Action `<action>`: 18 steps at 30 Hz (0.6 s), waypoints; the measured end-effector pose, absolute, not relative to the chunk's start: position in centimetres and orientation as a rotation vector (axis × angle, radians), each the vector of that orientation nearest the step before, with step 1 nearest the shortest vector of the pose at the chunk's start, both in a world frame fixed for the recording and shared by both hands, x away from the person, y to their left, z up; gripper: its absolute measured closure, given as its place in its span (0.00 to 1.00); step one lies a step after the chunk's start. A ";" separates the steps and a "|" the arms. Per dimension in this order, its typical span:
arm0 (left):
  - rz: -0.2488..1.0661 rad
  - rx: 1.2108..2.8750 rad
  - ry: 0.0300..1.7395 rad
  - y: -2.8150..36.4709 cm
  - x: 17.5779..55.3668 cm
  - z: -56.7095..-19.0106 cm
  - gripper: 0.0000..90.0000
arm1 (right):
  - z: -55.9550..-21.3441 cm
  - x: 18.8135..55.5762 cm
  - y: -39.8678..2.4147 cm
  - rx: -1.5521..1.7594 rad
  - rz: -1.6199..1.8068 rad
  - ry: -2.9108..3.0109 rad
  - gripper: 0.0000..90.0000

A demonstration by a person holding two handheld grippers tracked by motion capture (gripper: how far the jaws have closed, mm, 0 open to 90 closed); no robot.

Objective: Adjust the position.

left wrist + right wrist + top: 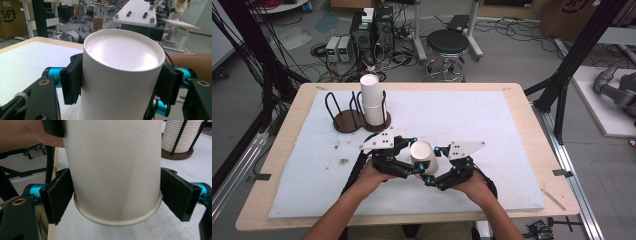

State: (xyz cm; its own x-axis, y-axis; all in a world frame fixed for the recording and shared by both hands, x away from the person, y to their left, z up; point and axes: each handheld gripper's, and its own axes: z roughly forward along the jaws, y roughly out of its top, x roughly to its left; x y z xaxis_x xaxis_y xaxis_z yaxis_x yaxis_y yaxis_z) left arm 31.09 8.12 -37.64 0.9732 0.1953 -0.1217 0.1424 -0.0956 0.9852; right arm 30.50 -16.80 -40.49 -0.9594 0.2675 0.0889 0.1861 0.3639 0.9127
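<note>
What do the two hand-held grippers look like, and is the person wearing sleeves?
Both the left gripper and the right gripper have black bodies with bright blue cylindrical fittings near the jaws. Each carries a pale grey three-cornered plate on top with small dark dots. The jaws end in flat, black, rough-textured pads. Black cables trail back from each gripper. The forearms are bare; no sleeves show.

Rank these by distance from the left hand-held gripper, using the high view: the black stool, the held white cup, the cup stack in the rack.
1. Held white cup: at the left hand-held gripper.
2. Cup stack: in the rack, rear left.
3. Black stool: beyond the table.
</note>
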 end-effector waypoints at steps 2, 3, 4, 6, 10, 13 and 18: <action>0.039 1.662 0.259 8.2 31.1 -37.6 0.36 | -40.5 30.5 -16.9 0.418 1.680 2.533 0.19; 0.039 1.662 0.259 8.2 31.1 -37.6 0.36 | -40.5 30.5 -16.9 0.418 1.680 2.533 0.19; 0.039 1.661 0.253 8.3 31.1 -37.5 0.36 | -40.4 30.5 -16.9 0.412 1.692 2.533 0.20; 0.040 1.657 0.251 8.3 31.1 -37.5 0.36 | -40.4 30.5 -17.0 0.405 1.689 2.526 0.21; 0.043 1.641 0.245 8.5 31.1 -37.5 0.37 | -40.2 30.6 -17.4 0.394 1.703 2.510 0.31; 0.047 1.646 0.239 8.5 31.2 -37.5 0.37 | -40.2 30.6 -17.4 0.391 1.703 2.511 0.33; 0.073 1.652 0.297 8.6 31.0 -37.8 0.23 | -40.3 30.6 -17.5 0.399 1.676 2.546 0.35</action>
State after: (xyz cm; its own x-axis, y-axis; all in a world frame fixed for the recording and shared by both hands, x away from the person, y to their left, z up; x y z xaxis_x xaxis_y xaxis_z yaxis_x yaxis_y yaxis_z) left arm 31.04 8.61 -37.79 0.9633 0.2359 -0.1279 0.1491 -0.0743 0.9860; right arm 30.63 -17.48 -40.29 -0.9641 0.2516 0.0853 0.1778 0.3724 0.9109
